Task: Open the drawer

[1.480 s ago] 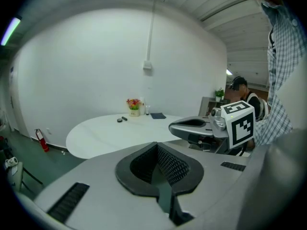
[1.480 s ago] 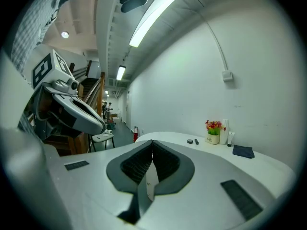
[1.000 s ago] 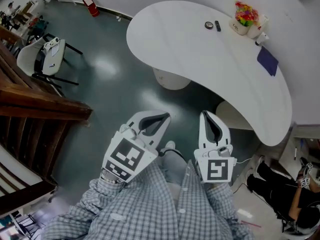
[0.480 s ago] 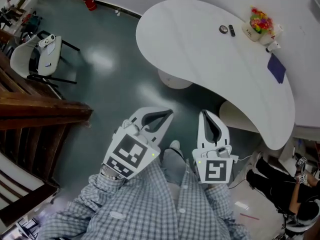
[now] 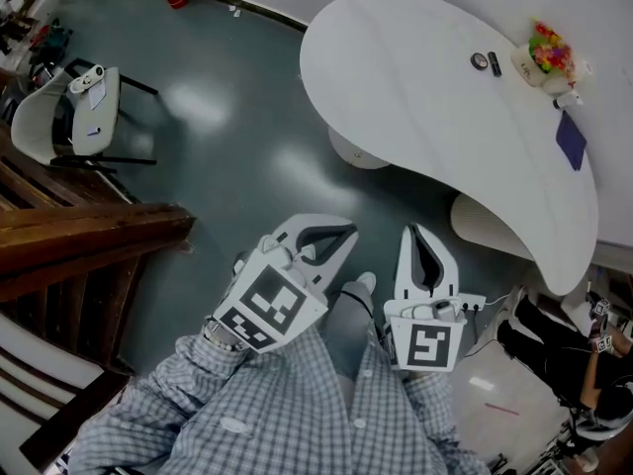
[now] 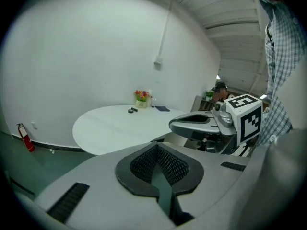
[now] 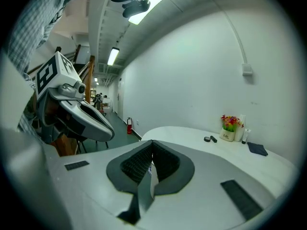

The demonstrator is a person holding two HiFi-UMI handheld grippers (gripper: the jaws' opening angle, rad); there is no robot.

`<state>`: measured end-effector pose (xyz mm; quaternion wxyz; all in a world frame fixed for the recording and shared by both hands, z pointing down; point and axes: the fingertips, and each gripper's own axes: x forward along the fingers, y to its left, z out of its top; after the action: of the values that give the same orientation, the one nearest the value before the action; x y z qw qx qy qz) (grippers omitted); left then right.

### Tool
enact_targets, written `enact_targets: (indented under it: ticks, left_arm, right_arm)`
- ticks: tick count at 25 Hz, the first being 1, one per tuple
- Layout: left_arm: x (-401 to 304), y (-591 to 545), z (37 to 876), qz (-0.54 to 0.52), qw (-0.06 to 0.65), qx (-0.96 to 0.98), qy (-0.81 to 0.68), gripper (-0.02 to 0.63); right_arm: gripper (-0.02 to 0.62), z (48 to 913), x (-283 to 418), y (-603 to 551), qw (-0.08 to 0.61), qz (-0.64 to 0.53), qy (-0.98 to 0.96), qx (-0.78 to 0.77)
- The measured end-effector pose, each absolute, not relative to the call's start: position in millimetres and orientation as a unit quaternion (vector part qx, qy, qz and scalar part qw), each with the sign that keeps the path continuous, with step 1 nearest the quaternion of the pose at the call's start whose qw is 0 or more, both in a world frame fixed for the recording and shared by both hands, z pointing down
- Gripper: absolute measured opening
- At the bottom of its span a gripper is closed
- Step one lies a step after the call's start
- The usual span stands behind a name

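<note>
Left gripper (image 5: pixel 341 236) and right gripper (image 5: pixel 415 234) are both sitting closed and empty over the glossy grey-green floor (image 5: pixel 218 156). The white curved counter (image 5: pixel 415 87) is standing ahead. Print on the white pot of colourful flowers (image 5: pixel 539 65) is reading too small, and the drawer is not showing in any view.

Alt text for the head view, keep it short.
Looking down, a person in a checked shirt holds the left gripper and right gripper, both shut and empty, above a dark green floor. Ahead stands a curved white table with a flower pot; no drawer shows.

Checked blue-white sleeves (image 5: pixel 227 404) end at pale grey left tongs (image 5: pixel 346 232) and right tongs (image 5: pixel 415 232), each carrying a black-and-white marker cube (image 5: pixel 269 307).
</note>
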<state>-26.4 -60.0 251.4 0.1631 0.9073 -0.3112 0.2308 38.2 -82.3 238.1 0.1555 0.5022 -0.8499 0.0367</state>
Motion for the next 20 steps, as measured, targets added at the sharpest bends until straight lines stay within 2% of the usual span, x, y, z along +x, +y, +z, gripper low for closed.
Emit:
enact_targets:
  ticks: [9, 14, 20]
  left_arm:
    - [-41.4, -93.5, 299.8, 0.237, 0.18, 0.906, -0.299, 0.003]
    - [-55.8, -112.5, 325.7, 0.241, 0.168, 0.898, -0.329, 0.003]
    - [-71.0, -119.3, 373.1, 0.226, 0.198, 0.875, -0.379, 0.003]
  right_arm:
    - [0.009, 275.9, 30.0, -90.8, 0.194, 0.051, -0.841, 0.502]
    - [0.009, 294.5, 25.6, -98.0, 0.208, 0.047, -0.849, 0.484]
    - [0.009, 335.1, 19.7, -102.0, 0.225, 0.052, -0.858, 0.46]
